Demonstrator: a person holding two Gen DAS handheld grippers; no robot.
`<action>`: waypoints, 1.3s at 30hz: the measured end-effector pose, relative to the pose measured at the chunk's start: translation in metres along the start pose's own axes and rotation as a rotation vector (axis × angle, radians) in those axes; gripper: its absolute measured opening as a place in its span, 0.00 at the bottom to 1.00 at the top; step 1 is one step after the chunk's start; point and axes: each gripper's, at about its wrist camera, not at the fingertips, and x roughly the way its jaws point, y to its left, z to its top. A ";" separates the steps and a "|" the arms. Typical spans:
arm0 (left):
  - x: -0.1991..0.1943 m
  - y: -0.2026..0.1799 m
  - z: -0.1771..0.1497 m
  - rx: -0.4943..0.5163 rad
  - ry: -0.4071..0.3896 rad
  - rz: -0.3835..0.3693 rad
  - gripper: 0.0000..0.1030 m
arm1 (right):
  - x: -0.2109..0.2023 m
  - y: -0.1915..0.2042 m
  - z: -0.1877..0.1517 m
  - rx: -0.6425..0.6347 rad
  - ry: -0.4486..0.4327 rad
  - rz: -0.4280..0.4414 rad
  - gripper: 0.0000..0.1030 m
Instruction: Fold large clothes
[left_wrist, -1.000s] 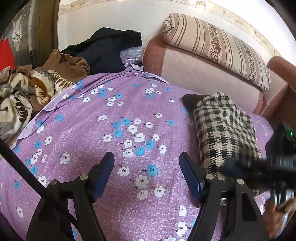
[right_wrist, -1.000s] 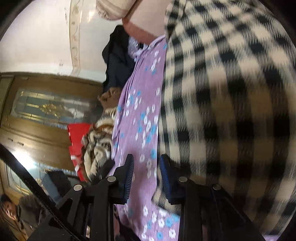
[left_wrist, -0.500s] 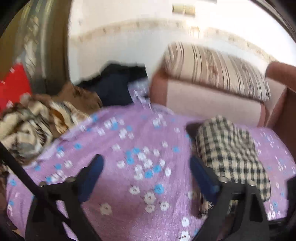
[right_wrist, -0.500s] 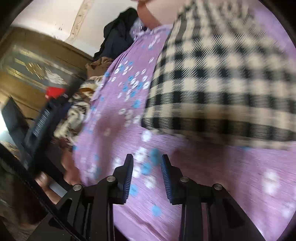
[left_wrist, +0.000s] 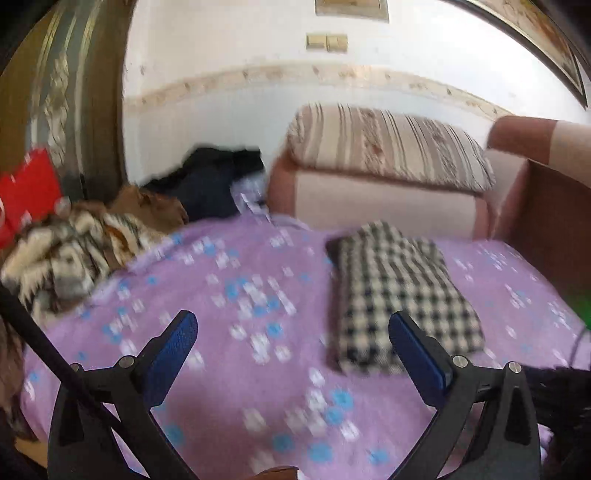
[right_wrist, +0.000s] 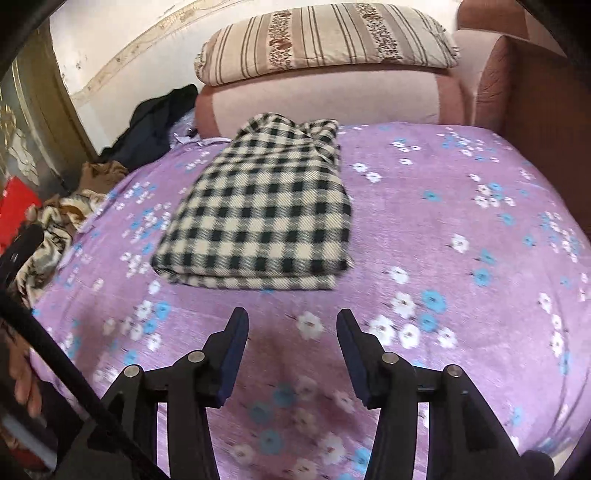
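Note:
A black-and-cream checked garment (right_wrist: 266, 210) lies folded into a flat rectangle on the purple flowered bedsheet (right_wrist: 443, 240). It also shows in the left wrist view (left_wrist: 399, 295), right of centre. My right gripper (right_wrist: 291, 328) is open and empty, a short way in front of the garment's near edge. My left gripper (left_wrist: 291, 328) is wide open and empty above the sheet (left_wrist: 221, 314), left of the garment and apart from it.
A striped pillow (right_wrist: 325, 40) rests on the pink sofa back (right_wrist: 332, 99) behind the bed. A heap of dark, brown and patterned clothes (left_wrist: 110, 229) lies at the left edge. A brown armrest (right_wrist: 535, 92) bounds the right side.
Both grippers have pulled back from the checked garment and risen. The right gripper, narrow and close against the garment before, now stands open in front of it. The garment lies flat.

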 end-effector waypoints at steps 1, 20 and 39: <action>0.002 -0.003 -0.006 -0.007 0.036 -0.019 1.00 | 0.001 0.004 -0.002 -0.007 0.004 -0.011 0.53; 0.053 -0.024 -0.055 0.009 0.322 -0.053 1.00 | 0.017 0.016 -0.019 -0.078 0.041 -0.134 0.58; 0.058 -0.033 -0.063 0.042 0.350 -0.075 1.00 | 0.022 0.011 -0.019 -0.062 0.054 -0.170 0.61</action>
